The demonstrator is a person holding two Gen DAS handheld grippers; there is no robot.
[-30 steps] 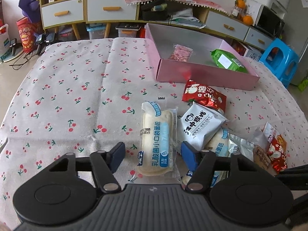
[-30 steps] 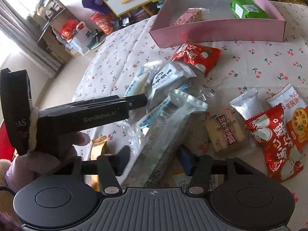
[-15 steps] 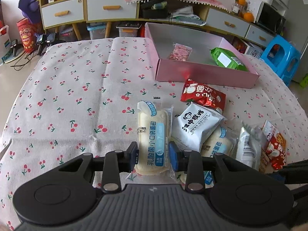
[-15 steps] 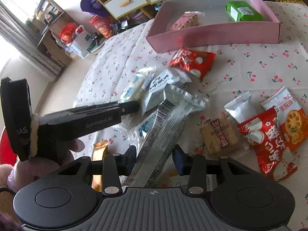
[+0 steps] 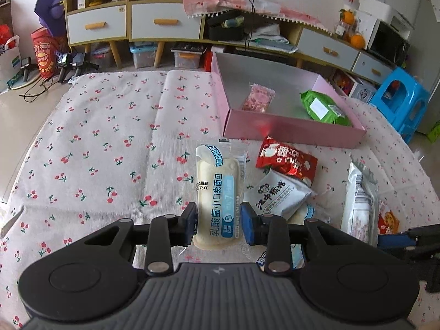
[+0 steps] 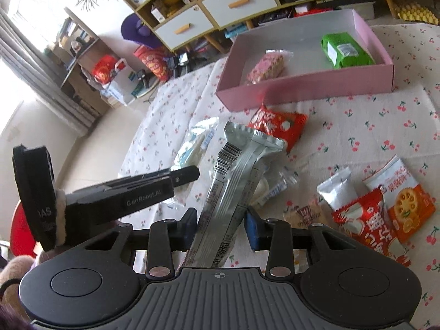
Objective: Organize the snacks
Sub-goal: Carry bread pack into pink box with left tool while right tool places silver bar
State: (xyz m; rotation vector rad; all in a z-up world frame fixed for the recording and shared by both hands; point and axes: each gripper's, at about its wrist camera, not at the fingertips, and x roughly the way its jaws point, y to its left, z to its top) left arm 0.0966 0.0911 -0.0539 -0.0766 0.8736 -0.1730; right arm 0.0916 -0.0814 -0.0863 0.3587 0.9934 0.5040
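My left gripper [image 5: 219,224] is shut on a cream bread pack with blue label [image 5: 216,192], held above the cherry cloth. My right gripper [image 6: 221,227] is shut on a long silver-wrapped pack [image 6: 233,184], lifted off the table; that pack also shows at the right in the left wrist view [image 5: 359,203]. The pink box [image 5: 291,130] stands ahead, holding a pink bar [image 5: 258,100] and a green pack [image 5: 323,107]. The left gripper's body [image 6: 115,195] shows to the left in the right wrist view.
Loose snacks lie on the cherry tablecloth [image 5: 110,143]: a red pack [image 5: 286,159], a white panda pack [image 5: 275,195], an orange-and-white cracker pack [image 6: 404,195], a second red pack [image 6: 368,225], a small silver pack [image 6: 335,189]. A blue stool [image 5: 401,104] stands at the right.
Both grippers closed on their packs and lifted them. The bread pack and the silver pack now hang above the table; both views have risen.
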